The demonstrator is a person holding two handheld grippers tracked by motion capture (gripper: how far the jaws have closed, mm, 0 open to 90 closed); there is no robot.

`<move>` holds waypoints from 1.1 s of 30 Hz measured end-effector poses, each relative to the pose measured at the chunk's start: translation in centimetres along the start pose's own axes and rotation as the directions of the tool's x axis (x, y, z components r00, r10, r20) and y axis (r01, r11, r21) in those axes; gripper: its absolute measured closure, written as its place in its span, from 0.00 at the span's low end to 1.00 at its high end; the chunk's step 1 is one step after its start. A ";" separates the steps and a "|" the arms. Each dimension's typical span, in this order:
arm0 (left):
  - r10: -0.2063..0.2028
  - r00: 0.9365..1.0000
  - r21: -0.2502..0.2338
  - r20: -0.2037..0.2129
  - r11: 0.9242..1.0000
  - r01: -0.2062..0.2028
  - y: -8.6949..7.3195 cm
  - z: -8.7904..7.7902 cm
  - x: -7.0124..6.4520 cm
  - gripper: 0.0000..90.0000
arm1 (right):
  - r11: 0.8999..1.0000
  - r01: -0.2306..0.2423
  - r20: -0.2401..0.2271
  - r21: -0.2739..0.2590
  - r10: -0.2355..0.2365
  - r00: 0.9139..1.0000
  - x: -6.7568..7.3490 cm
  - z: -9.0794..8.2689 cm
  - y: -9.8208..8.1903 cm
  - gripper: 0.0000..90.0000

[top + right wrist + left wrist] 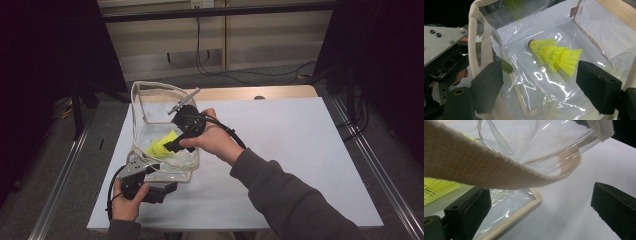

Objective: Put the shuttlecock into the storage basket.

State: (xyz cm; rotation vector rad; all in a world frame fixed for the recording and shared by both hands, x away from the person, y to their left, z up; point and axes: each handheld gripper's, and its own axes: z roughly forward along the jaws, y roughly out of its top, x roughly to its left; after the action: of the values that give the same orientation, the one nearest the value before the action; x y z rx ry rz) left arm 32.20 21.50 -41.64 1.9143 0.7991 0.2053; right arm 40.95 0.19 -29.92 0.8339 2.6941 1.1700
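Nearest the person, the left claw [167, 188] lay low on the white bench [300, 150], just at the near corner of the clear plastic bag with cream fabric trim [162, 122]. In the left gripper view its two black jaws stood wide apart, nothing pressed between them; the bag's cream woven strap [499, 170] hung slack across the picture above the jaws, and whether it rested on the left-hand jaw I could not tell.

Just beyond, the bag stood open on the bench with its mouth propped up. The right claw [167, 146] reached down into the bag from its right side, with the person's right hand [212, 140] wrapped round the gripper body. Its jaws stood wide apart and held nothing.

The yellow plastic shuttlecocks [555, 56], nested one into another, lay on their side on the bag's clear floor, just beyond the right claw's jaws and apart from them, dark cork tip pointing away from the right-hand jaw. The bag's far wall rose behind them, toward the wooden bench edge [260, 93].
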 end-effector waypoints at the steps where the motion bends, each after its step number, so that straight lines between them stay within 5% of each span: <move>1: 0.000 1.000 0.003 0.000 1.000 0.000 0.0 0.0 0.0 0.03 | 1.000 0.005 -0.002 -0.005 -0.005 1.000 -0.1 -0.1 0.0 0.23; 33: -0.007 1.000 0.001 -0.009 1.000 0.007 -0.3 -0.3 -0.1 0.03 | 0.997 0.028 -0.034 -0.074 -0.031 0.999 -0.9 -3.9 -2.8 0.18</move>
State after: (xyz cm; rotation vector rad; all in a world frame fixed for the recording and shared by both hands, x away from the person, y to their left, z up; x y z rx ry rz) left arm 31.87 21.72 -41.70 1.9126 0.8117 0.2094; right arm 39.37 -4.38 -29.30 0.7681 2.6635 1.2801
